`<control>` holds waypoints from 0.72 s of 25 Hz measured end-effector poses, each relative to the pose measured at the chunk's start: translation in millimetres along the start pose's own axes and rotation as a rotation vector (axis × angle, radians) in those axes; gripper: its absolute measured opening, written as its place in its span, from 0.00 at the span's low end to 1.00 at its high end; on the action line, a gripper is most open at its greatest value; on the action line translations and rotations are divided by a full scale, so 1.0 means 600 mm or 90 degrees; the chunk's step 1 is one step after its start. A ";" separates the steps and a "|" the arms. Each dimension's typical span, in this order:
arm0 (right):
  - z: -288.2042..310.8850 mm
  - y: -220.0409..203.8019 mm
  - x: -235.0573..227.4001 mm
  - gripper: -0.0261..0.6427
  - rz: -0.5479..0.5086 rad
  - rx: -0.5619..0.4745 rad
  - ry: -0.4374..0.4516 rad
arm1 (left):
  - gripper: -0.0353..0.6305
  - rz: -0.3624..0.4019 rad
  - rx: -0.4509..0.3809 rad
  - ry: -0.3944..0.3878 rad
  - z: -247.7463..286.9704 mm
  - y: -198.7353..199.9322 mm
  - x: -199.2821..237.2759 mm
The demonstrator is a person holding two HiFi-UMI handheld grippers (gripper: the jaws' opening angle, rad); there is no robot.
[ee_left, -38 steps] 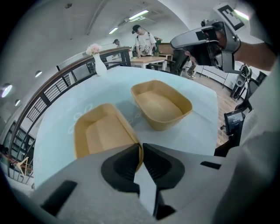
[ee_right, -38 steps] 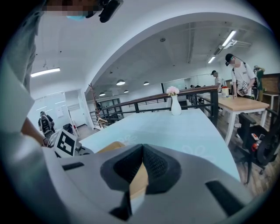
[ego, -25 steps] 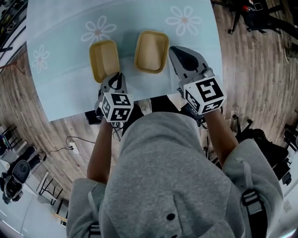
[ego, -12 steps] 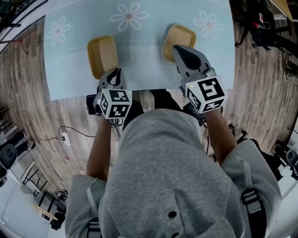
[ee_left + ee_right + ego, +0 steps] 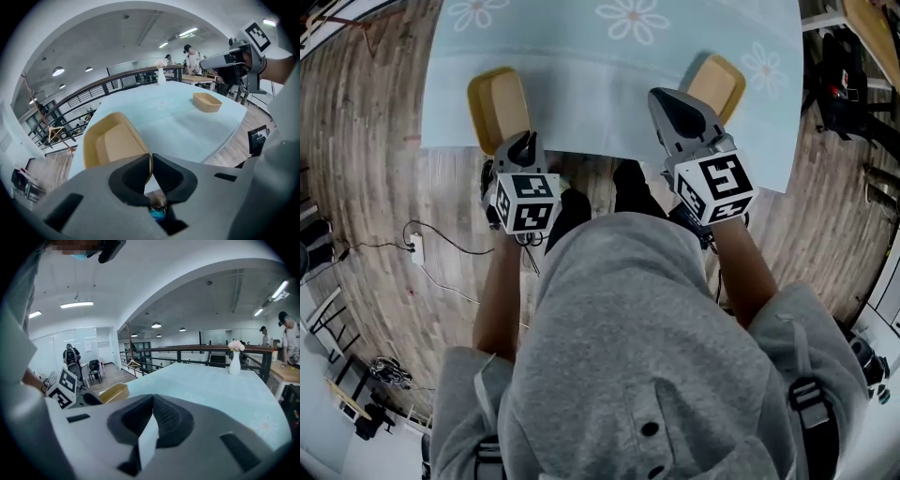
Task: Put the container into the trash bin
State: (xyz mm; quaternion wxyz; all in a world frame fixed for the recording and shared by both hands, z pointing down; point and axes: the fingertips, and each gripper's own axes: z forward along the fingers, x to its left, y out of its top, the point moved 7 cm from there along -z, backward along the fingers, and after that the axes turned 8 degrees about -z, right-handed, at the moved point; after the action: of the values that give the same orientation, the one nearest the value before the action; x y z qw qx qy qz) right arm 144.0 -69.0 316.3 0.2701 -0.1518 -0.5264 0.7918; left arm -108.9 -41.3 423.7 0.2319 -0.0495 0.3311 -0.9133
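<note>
Left gripper is clamping its jaws shut on the near rim of the tan container. In the left gripper view the thin rim is standing pinched between the two dark pads, and the tray's hollow is spreading out ahead and to the left of the jaws. The container is lying at the near edge of the table, which is covered by a pale blue flowered cloth. Whether it is resting there or raised a little, I cannot tell.

Right gripper is holding its jaws closed together, with nothing between them. A second container, the same tan, is sitting on the table just beyond and to the right of these jaws. The left gripper view is showing it clear of them.

In the right gripper view the held container is showing off to the left of the jaws, and a white vase is standing far ahead to the right.
</note>
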 end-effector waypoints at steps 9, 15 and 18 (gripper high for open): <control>0.078 0.037 0.139 0.08 -0.063 -0.005 0.111 | 0.11 -0.099 -0.001 0.081 -0.078 -0.121 0.099; 0.131 0.053 0.244 0.08 -0.099 0.003 0.170 | 0.11 -0.184 0.013 0.103 -0.117 -0.219 0.158; 0.156 0.054 0.282 0.08 -0.117 0.012 0.202 | 0.11 -0.233 0.026 0.107 -0.120 -0.267 0.169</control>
State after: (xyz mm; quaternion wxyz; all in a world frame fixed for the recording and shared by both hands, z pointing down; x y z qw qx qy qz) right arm -50.6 -49.3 331.4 0.4223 -0.2233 -0.4812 0.7350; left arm -279.0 62.0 461.8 0.0342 -0.0277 0.3162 -0.9477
